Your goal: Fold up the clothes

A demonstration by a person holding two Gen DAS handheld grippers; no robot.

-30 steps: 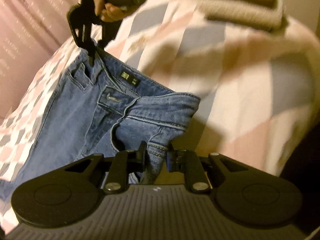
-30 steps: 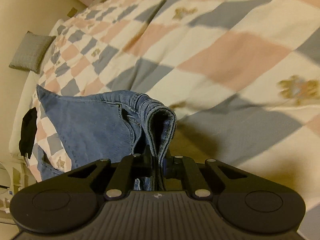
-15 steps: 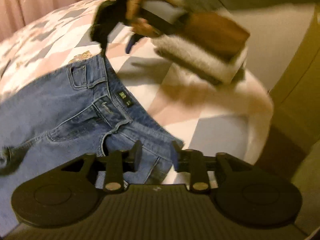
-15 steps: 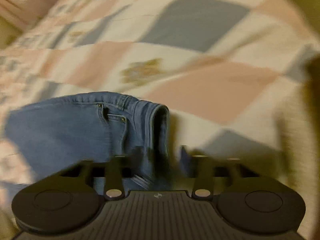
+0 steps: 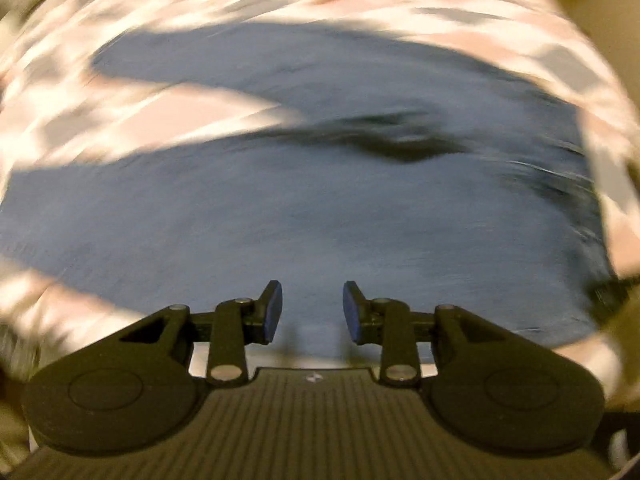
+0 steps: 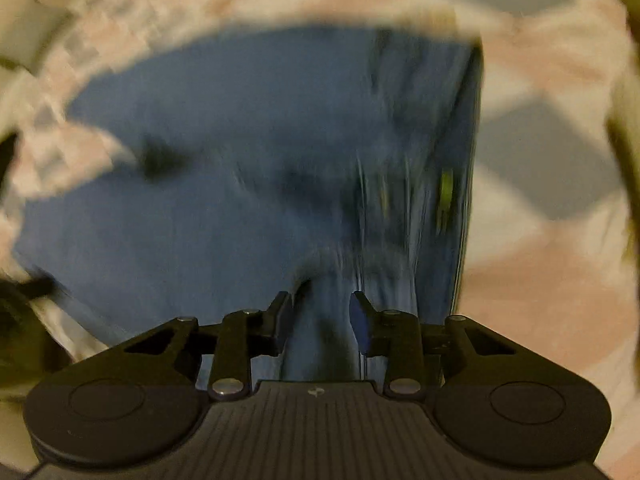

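The jeans (image 5: 320,208) are lying spread across the checked bedspread (image 5: 208,116). The left gripper (image 5: 312,312) is hovering open and empty. The right gripper (image 6: 320,318) is closing, empty, over the denim. The yellow-green label (image 6: 445,200) is blurring beyond reading.

Left tool (image 5: 312,307) points steeply down, jaws apart; right tool (image 6: 320,318) closing, empty.

Dim warm light, heavy motion blur, fisheye-warped edges

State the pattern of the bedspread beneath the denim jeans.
Pink, grey and cream checks on the quilted bedspread, clearest in the right wrist view.
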